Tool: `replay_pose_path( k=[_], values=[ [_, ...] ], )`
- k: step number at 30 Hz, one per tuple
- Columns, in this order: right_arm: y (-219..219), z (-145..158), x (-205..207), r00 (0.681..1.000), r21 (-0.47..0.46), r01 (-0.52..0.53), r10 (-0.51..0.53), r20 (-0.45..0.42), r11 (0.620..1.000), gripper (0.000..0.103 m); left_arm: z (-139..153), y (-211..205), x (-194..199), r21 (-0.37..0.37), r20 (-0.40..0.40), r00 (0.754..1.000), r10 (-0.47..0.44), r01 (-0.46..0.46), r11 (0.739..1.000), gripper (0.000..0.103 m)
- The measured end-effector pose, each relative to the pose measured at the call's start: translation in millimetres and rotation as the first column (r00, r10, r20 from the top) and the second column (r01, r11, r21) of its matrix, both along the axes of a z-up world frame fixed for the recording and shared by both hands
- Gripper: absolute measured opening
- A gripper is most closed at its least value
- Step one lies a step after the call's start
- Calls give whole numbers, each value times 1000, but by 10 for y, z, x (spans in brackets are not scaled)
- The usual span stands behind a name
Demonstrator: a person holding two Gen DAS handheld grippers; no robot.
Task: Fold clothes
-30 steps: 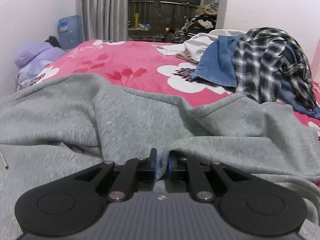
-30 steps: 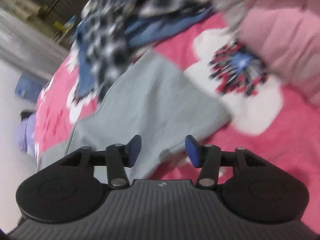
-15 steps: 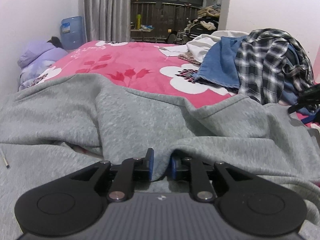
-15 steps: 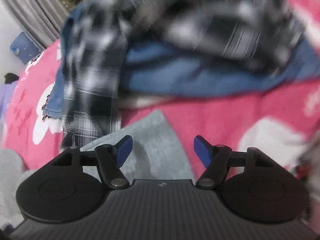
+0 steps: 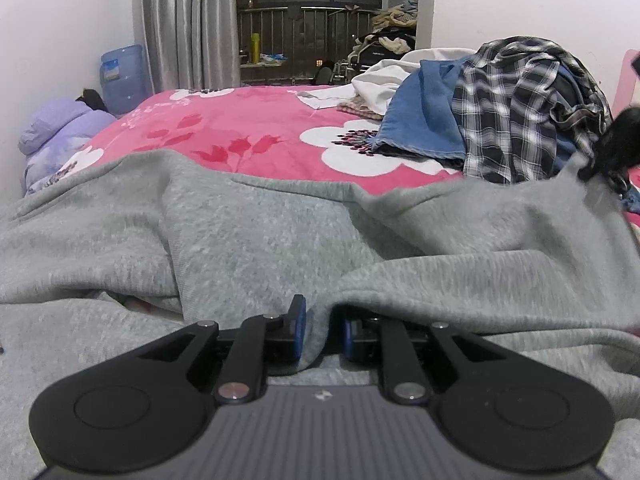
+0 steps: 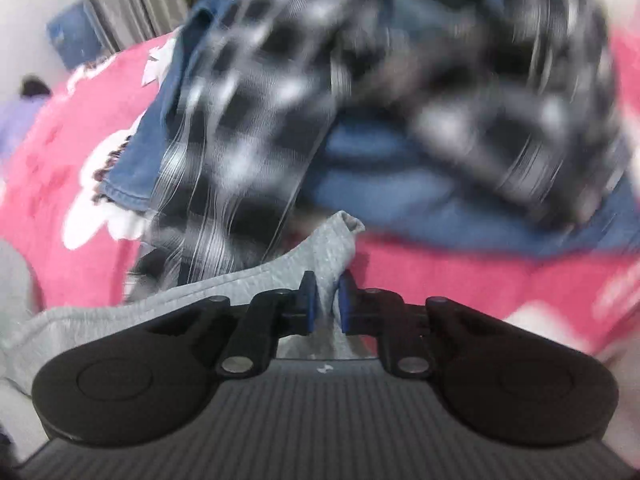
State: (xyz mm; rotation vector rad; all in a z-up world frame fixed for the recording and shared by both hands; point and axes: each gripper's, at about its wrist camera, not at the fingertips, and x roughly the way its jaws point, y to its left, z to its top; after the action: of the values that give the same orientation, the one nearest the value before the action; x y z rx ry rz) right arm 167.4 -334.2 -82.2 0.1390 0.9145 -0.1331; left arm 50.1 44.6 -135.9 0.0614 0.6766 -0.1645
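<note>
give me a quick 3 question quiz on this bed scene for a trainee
1. True or false: the left gripper is pinching the grey garment.
2. What lies between the right gripper's closing jaws? A) plaid shirt B) grey garment corner C) nothing
3. What colour is the blanket under the clothes?

Key: 1 true; 2 B; 3 pink with white flowers.
</note>
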Motion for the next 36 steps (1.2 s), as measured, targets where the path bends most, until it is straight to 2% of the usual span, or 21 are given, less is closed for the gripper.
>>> replay_pose_path(
  k=[4, 7, 9, 13, 18, 19, 20, 22, 24, 26, 27, 29, 31, 33, 35, 36],
  values=[
    [-92, 488, -51, 994, -234, 38, -13, 106, 971, 9, 70, -95, -59, -16, 22, 999, -41, 42, 999, 23],
    [-356, 778, -85, 987, -333, 100, -52, 151, 938, 9, 109, -220, -119, -7, 41, 995, -86, 87, 996, 26],
    [-527, 831, -43, 984, -364, 137, -85, 155, 921, 9, 98, -303, -142, 15, 42, 993, -113, 113, 994, 26],
    [-685, 672, 139, 984, -382, 174, -143, 109, 908, 9, 64, -327, -115, 18, 24, 992, -121, 120, 993, 26],
    [-810, 220, 505, 977, -392, 207, -207, 42, 897, 13, 35, -239, -15, -28, -18, 996, -82, 81, 996, 31],
    [-852, 177, 542, 973, -403, 226, -229, 41, 887, 19, 29, -219, 8, -35, -25, 997, -76, 75, 997, 32],
    [-894, 140, 578, 967, -420, 247, -253, 43, 873, 21, 24, -211, 24, -40, -29, 997, -72, 71, 997, 33],
    [-983, 123, 631, 944, -492, 313, -321, 70, 812, 26, 17, -187, 54, -54, -39, 997, -65, 63, 997, 35],
    [-1111, 195, 553, 920, -497, 381, -375, 118, 779, 29, 12, -182, 82, -63, -47, 997, -64, 61, 996, 36],
    [-1244, 384, 386, 883, -408, 469, -425, 199, 783, 29, 4, -170, 102, -77, -53, 997, -62, 58, 995, 37],
    [-1257, 498, 268, 870, -343, 492, -432, 239, 800, 29, 0, -164, 112, -84, -57, 997, -60, 55, 995, 38],
    [-1191, 699, 40, 867, -226, 476, -410, 282, 850, 30, -9, -151, 132, -98, -63, 996, -56, 50, 994, 39],
    [-1063, 779, -119, 903, -130, 400, -365, 228, 907, 38, -21, -142, 149, -105, -71, 996, -52, 45, 993, 40],
    [-937, 736, -306, 928, -5, 350, -345, 141, 937, 44, -19, -147, 145, -103, -69, 996, -50, 43, 994, 40],
    [-852, 571, -483, 934, 113, 351, -356, 28, 929, 46, -13, -157, 136, -97, -67, 997, -48, 42, 994, 40],
    [-833, 449, -564, 927, 178, 373, -375, -25, 911, 46, -10, -162, 132, -94, -65, 997, -47, 41, 995, 40]
  ],
)
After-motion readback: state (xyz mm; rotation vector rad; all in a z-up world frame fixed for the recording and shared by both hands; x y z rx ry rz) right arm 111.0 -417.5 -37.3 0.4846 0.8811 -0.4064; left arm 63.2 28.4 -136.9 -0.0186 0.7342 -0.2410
